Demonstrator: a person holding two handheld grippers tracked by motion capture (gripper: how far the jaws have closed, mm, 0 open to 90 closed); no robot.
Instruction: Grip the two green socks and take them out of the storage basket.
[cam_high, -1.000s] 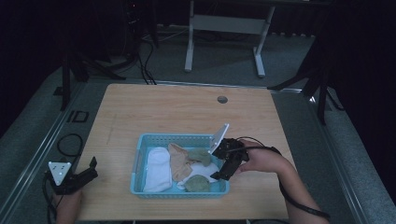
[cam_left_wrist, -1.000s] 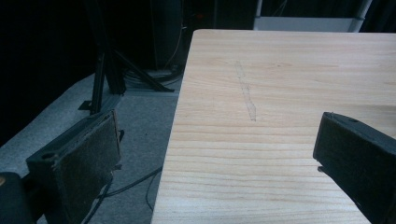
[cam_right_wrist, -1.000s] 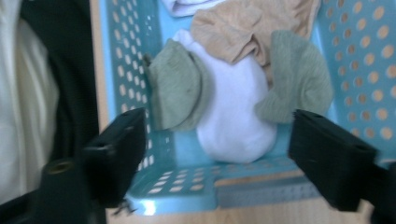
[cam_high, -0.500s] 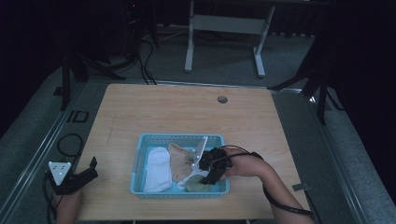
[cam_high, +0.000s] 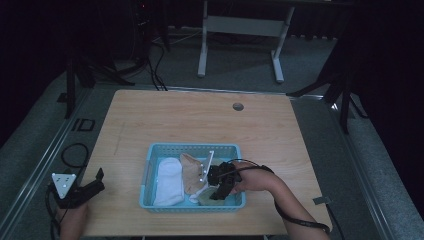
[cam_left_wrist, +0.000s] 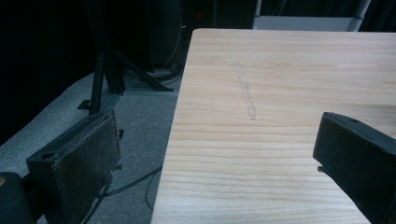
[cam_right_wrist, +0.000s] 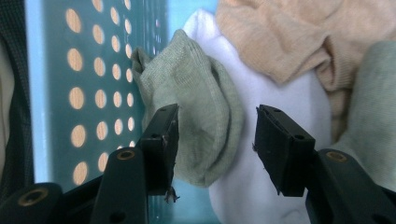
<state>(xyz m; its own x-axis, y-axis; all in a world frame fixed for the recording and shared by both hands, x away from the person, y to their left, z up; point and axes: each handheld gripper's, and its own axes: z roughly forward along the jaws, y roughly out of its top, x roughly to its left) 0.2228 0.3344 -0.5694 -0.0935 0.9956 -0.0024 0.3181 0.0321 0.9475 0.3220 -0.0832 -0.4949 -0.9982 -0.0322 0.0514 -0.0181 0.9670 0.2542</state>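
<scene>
Right tongs (cam_right_wrist: 215, 149) open, jaws astride green sock (cam_right_wrist: 205, 126) at basket (cam_high: 150, 165) front wall. Left tongs (cam_left_wrist: 219, 158) open, idle left of basket. Pickup apparently pending; closing squarely next.

high view looks down on the whole table (cam_high: 200, 125); right gripper view peers close into its blue basket (cam_right_wrist: 93, 70).

My workplace, a dim lab or studio: a lone wooden table (cam_high: 200, 125) on grey carpet (cam_high: 310, 75), black stands (cam_high: 345, 95), trailing cables (cam_high: 155, 65), a white frame (cam_high: 240, 30) behind.
</scene>
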